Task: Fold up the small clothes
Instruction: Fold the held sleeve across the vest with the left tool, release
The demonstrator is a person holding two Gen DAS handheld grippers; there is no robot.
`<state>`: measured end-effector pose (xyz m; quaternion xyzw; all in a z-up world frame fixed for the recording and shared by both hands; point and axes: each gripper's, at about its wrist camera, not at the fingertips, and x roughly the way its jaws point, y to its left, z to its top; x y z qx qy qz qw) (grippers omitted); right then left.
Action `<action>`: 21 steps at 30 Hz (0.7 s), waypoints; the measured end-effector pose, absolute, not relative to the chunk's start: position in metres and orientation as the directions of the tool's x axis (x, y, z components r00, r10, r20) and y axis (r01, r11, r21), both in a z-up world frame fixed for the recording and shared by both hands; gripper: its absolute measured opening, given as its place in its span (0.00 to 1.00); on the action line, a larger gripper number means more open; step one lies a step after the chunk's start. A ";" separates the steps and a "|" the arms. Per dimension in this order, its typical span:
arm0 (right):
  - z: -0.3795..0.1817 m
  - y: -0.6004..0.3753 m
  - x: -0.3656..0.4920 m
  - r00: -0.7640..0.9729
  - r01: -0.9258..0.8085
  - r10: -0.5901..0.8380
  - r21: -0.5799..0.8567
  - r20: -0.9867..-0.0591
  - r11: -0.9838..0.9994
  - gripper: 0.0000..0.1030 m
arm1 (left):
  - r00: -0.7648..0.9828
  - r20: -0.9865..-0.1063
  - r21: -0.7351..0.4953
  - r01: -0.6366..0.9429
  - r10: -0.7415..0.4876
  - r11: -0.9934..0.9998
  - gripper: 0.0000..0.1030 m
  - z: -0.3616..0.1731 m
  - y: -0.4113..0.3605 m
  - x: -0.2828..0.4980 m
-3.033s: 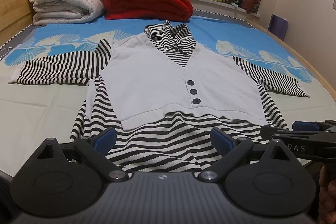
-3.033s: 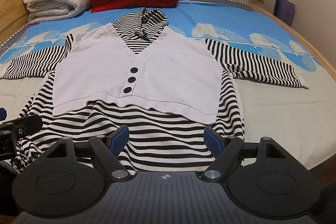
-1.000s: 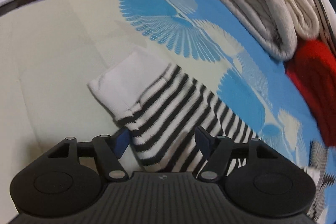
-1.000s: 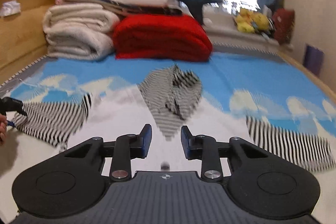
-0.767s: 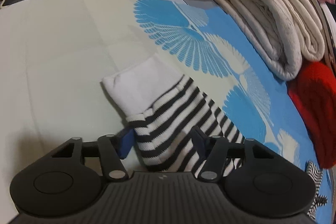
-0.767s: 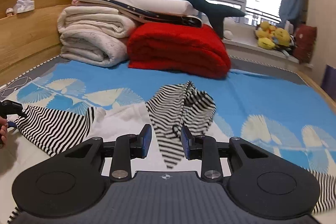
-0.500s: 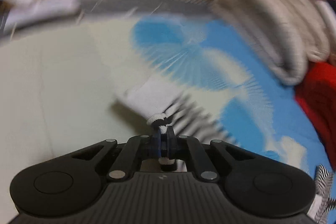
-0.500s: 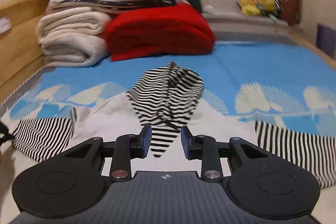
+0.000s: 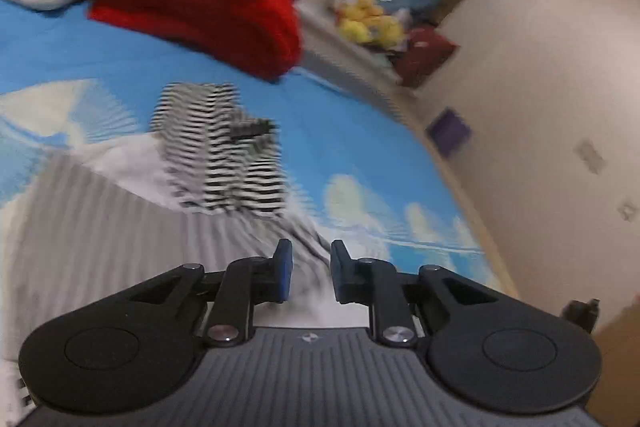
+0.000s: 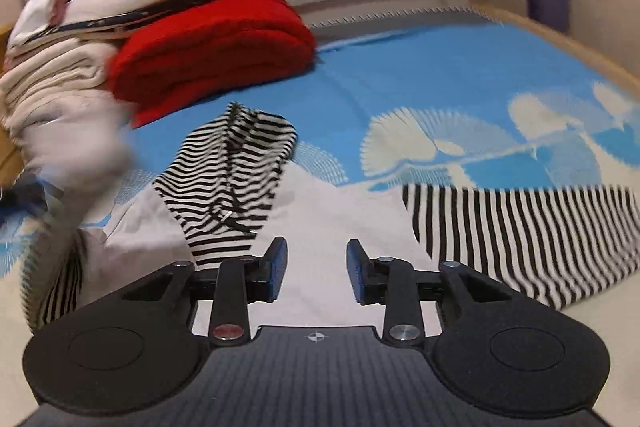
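As both are opening, left gripper (image 9: 311, 259), right gripper (image 10: 316, 261): empty, over one striped top (image 10: 240, 163).

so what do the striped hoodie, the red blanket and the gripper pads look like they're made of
Striped hoodie: soft matte knit, probably cotton jersey; it drapes and creases.
Red blanket: thick, fuzzy, plush or knit; bulky rounded folds.
Gripper pads: blue, likely rubber or soft plastic; material unclear.
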<state>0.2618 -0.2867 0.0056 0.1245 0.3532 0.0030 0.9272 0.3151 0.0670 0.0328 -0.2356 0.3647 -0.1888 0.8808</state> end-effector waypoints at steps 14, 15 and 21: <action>-0.091 -0.299 0.319 0.524 0.371 0.210 0.443 -0.826 0.816 0.43 | 0.606 -0.773 -0.329 -0.126 -0.190 0.936 0.24 0.015 0.156 0.340; -0.098 -0.298 0.325 0.515 0.389 0.200 0.435 -0.834 0.812 0.43 | 0.604 -0.774 -0.327 -0.125 -0.189 0.937 0.24 0.016 0.155 0.337; -0.090 -0.290 0.329 0.590 0.346 0.137 0.403 -0.796 0.847 0.04 | 0.593 -0.782 -0.317 -0.117 -0.189 0.941 0.24 0.011 0.149 0.341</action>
